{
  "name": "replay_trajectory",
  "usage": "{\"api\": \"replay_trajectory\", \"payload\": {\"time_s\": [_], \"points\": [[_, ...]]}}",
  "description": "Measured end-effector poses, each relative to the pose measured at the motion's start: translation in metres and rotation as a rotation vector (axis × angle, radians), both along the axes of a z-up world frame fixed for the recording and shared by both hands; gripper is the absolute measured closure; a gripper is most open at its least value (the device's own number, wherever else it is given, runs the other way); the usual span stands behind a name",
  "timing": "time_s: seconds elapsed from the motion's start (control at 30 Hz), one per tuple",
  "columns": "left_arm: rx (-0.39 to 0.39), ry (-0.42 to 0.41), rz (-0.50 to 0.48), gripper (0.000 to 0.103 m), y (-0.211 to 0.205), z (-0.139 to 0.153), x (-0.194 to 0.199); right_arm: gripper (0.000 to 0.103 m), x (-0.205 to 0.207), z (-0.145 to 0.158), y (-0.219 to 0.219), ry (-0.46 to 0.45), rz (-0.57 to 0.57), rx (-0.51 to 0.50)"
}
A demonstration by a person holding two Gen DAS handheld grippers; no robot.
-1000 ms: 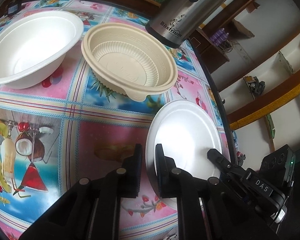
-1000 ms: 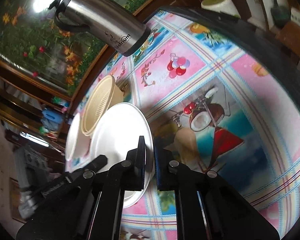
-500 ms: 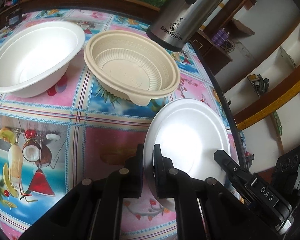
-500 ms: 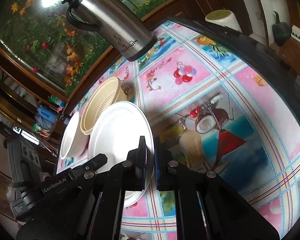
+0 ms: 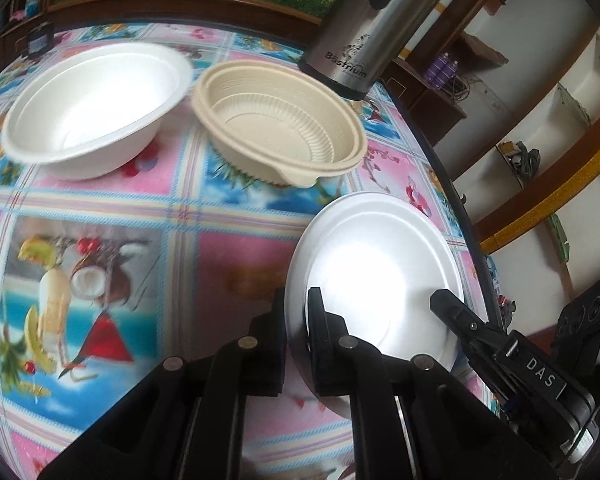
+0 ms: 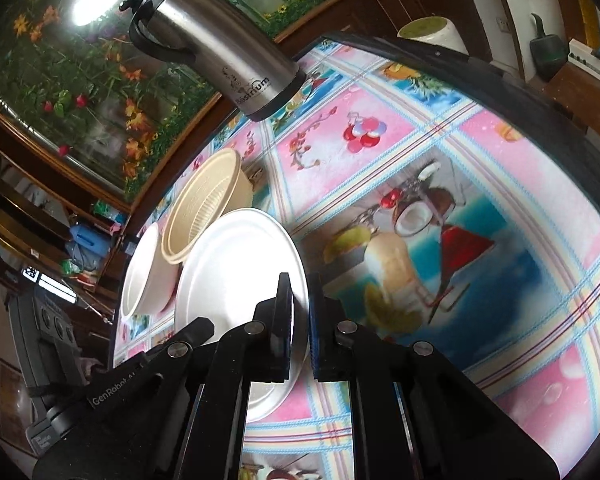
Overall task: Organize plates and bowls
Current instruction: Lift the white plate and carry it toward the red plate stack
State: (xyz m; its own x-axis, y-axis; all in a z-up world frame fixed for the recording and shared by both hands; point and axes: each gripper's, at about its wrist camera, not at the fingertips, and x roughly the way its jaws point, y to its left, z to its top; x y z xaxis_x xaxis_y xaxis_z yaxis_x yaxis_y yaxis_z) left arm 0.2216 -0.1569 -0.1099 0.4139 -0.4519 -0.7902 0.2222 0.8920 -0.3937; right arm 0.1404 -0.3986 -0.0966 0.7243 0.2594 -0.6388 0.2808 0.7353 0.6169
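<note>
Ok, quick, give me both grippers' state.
Left gripper: shut on the white plate rim.
Right gripper: shut on the same plate's opposite rim.

We saw bright daylight. Glare blew out the white plate centre and a framed picture far left in the right view. The tablecloth print looked softly blurred. Fisheye bending curved the table edge, and corners fell black.

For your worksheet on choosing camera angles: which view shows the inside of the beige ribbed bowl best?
The left wrist view: the beige ribbed bowl faces the camera, with its ridged wall and floor unobstructed. In the right wrist view it appears steeply foreshortened, partly hidden behind the white plate.
</note>
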Motion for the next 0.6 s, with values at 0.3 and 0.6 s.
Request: {"api": "replay_trajectory", "payload": {"time_s": [0.3, 0.6], "points": [[0.046, 0.008, 0.051, 0.095, 0.041, 0.003, -0.036, 0.096, -0.021, 0.0, 0.045, 0.025, 0.044, -0.021], [0.127, -0.007, 0.045, 0.094, 0.066, 0.005, -0.086, 0.097, -0.066, -0.004, 0.078, 0.069, 0.074, 0.0]]}}
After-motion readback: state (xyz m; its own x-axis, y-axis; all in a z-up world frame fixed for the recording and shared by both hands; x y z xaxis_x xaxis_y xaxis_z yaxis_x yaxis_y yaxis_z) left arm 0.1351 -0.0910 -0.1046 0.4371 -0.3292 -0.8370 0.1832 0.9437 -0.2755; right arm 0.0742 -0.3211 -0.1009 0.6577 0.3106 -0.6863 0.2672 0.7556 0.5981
